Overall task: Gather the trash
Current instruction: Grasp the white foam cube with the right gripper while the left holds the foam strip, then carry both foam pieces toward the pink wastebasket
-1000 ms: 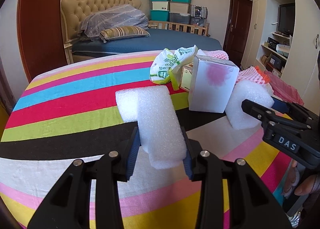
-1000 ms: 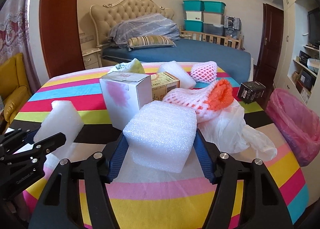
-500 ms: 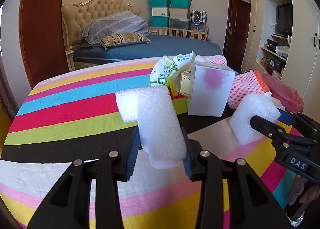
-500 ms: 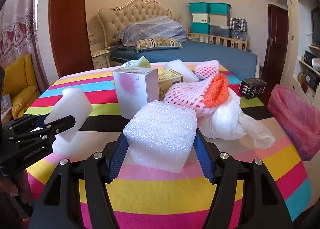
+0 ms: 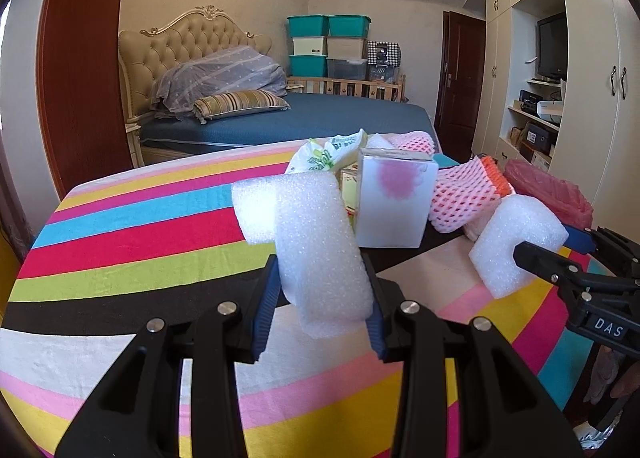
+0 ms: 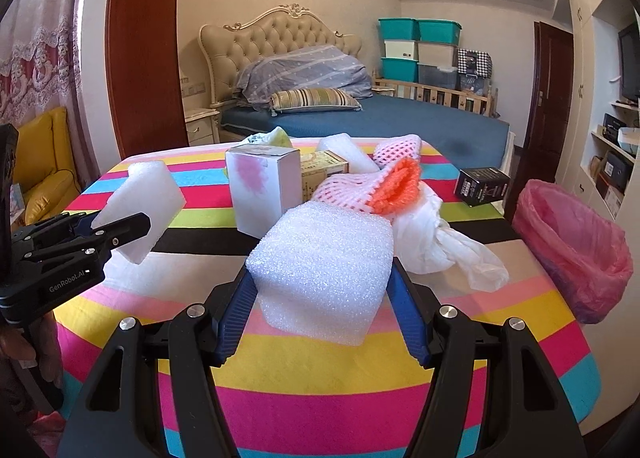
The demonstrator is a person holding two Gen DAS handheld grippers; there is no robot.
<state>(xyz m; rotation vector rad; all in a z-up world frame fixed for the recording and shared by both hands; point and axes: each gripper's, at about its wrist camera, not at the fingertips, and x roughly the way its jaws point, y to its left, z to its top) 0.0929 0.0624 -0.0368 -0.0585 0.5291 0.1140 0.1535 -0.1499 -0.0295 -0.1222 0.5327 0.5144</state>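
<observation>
My left gripper (image 5: 320,310) is shut on an L-shaped white foam piece (image 5: 316,242), held above the striped table (image 5: 120,242); it also shows in the right wrist view (image 6: 140,210). My right gripper (image 6: 320,314) is shut on a white foam block (image 6: 324,266), which also shows in the left wrist view (image 5: 516,242). A pink-lined trash bin (image 6: 568,246) stands off the table's right edge. On the table lie a white box (image 6: 262,190), pink and orange foam netting (image 6: 376,186), a white plastic bag (image 6: 444,246), a black box (image 6: 482,186) and a green-printed bag (image 5: 324,154).
A yellowish carton (image 6: 324,174) and another foam piece (image 6: 348,150) sit behind the white box. A bed (image 6: 360,114) stands beyond the table. A yellow chair (image 6: 44,178) is at the left, cupboards (image 5: 560,98) at the right.
Both grippers have risen and pulled back from the table with their foam pieces still held. The pile on the table has not moved.
</observation>
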